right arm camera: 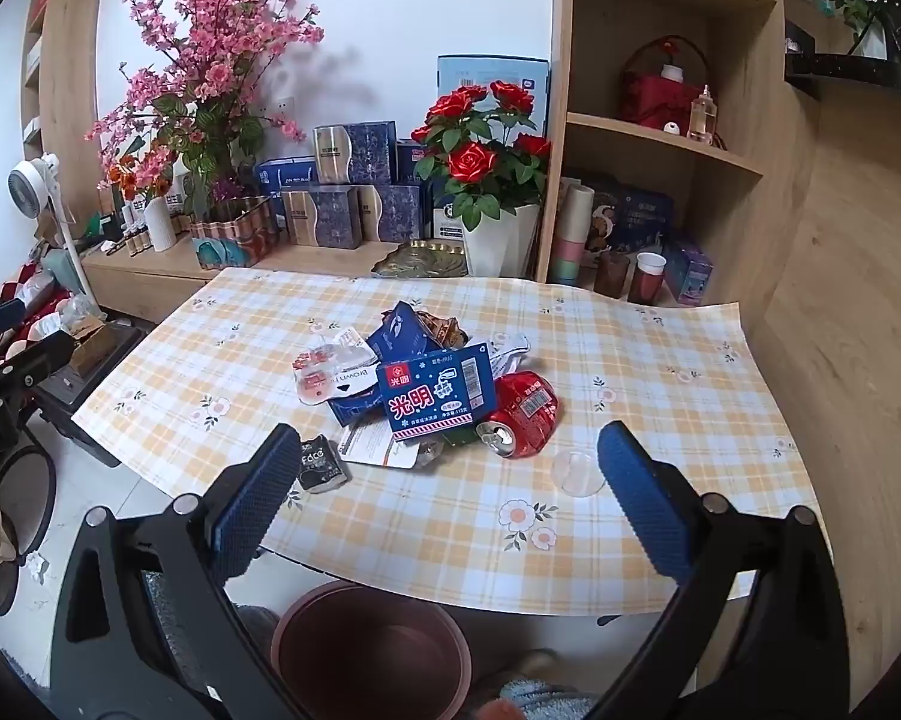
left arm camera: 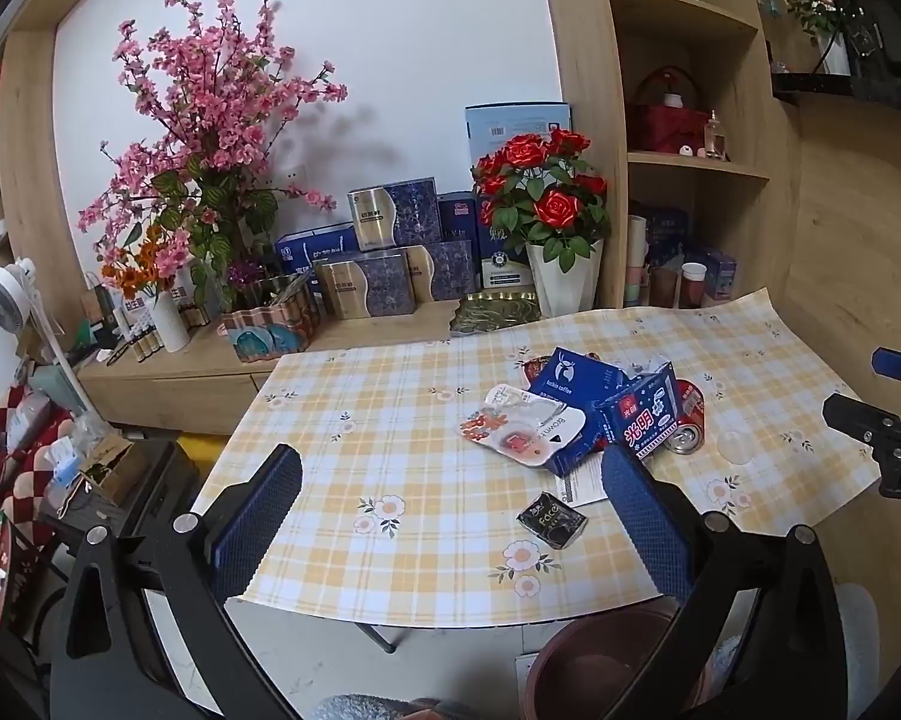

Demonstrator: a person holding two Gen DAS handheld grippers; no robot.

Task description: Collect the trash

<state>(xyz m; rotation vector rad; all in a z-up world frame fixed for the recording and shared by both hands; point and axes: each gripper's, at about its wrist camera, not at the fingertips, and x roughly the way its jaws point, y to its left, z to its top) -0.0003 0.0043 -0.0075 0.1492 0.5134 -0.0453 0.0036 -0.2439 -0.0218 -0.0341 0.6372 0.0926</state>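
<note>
1. Trash lies heaped mid-table on a yellow plaid, flower-printed tablecloth [right arm camera: 570, 546]; wooden shelving and a white wall stand behind.
2. A round brown plastic bin [right arm camera: 371, 645] sits on the floor below the near table edge, its inside bare as far as it shows.
3. A blue printed carton [right arm camera: 435, 399] leans on the heap, long axis across the right wrist view.
4. A crushed red drink can [right arm camera: 519, 414] lies on its side, touching the carton, mouth toward the camera.
5. A small black sachet [right arm camera: 323, 468] lies apart, nearer the edge.
6. The left gripper [left arm camera: 450, 516] and right gripper [right arm camera: 444, 498] both gape wide, holding nothing.
</note>
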